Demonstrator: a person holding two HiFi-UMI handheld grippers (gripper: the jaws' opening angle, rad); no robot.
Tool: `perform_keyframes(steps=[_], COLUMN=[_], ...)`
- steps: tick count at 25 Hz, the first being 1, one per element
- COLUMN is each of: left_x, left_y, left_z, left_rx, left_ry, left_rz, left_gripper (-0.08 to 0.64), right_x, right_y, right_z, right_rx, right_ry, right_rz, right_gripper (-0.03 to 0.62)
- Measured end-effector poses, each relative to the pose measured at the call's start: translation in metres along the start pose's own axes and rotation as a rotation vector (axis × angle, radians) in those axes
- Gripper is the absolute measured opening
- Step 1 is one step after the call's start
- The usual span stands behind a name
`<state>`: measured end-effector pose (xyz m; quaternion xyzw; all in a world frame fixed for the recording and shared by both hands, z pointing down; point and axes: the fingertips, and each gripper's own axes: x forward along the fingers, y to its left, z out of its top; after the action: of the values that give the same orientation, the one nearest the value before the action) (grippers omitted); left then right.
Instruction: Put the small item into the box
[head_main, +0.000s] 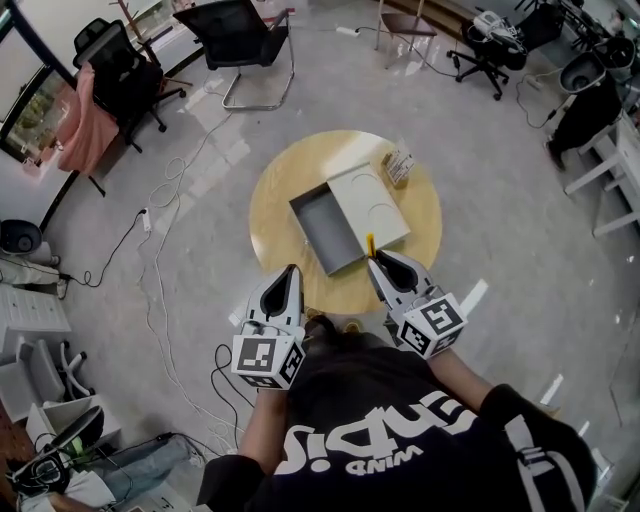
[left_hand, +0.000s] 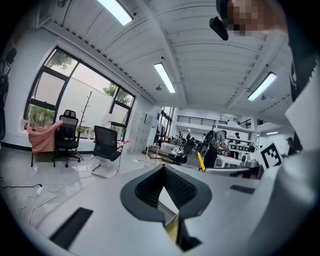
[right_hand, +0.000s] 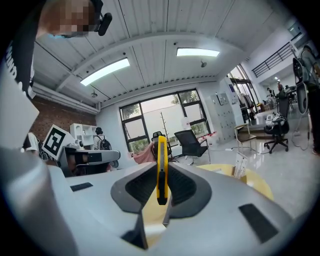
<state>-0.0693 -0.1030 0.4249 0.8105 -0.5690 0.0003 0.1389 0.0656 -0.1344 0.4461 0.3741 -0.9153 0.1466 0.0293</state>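
R gripper (head_main: 373, 259) clamped on a thin yellow cutter (head_main: 370, 244), upright between its pads, over the round table (head_main: 268, 205) nr its near edge, just by the open grey box (head_main: 320, 226). L gripper (head_main: 293, 271) closed, empty, over table's near-left edge. Lid (head_main: 368, 204) lies along box's right side; 1 small packet (head_main: 399, 165) at far-right edge.

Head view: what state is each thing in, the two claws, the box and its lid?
Left claw: shut, empty.
Right claw: shut on a yellow tool.
Grey box: open, nothing inside.
White lid: off, lying flat beside the box.
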Motion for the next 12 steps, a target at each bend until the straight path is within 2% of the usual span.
perform_keyframes(steps=[12], left_x=[0.039], left_y=[0.024], left_z=[0.015], left_rx=[0.014], left_ry=[0.025], left_rz=[-0.082], left_gripper=[0.008], right_x=[0.04], right_y=[-0.013], right_z=[0.012], right_rx=[0.004], right_ry=[-0.003], right_rz=[-0.065], right_gripper=[0.057])
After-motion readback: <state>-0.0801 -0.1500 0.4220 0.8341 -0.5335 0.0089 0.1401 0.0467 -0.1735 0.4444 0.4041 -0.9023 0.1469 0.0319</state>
